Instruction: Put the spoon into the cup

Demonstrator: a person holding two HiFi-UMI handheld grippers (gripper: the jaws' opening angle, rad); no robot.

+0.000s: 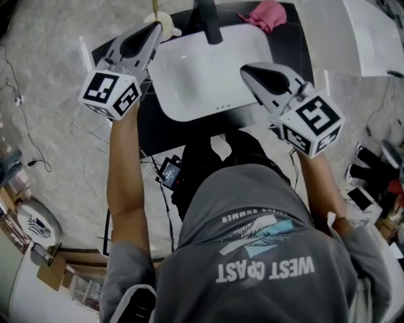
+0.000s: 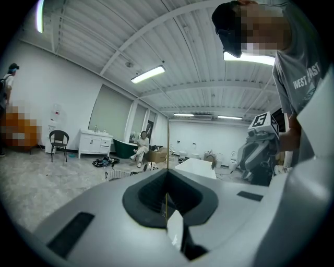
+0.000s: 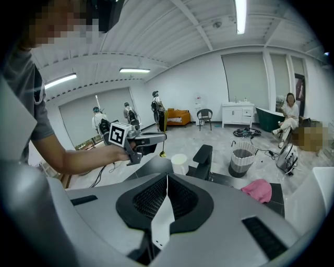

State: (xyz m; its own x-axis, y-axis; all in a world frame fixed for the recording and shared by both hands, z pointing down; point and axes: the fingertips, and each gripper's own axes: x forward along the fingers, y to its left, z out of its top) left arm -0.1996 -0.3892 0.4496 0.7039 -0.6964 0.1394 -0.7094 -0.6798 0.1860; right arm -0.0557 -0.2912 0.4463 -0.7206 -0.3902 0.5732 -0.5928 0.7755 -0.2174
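Observation:
My left gripper point(image 1: 154, 28) is shut on a thin gold spoon point(image 3: 162, 151), which hangs bowl-down from its jaws. In the left gripper view the spoon handle point(image 2: 167, 151) rises straight up from the closed jaws. A white cup point(image 3: 179, 163) stands upright on the black table, just right of and below the spoon's bowl. In the head view the cup point(image 1: 168, 24) shows at the left gripper's tip. My right gripper point(image 1: 246, 69) hovers over the white board, shut, with nothing between its jaws.
A white rectangular board point(image 1: 208, 69) lies on the black table point(image 1: 170, 129). A black stand point(image 1: 208, 22) rises behind it, and a pink cloth point(image 1: 265, 14) lies at the far right corner. A waste bin point(image 3: 242, 159) stands on the floor beyond.

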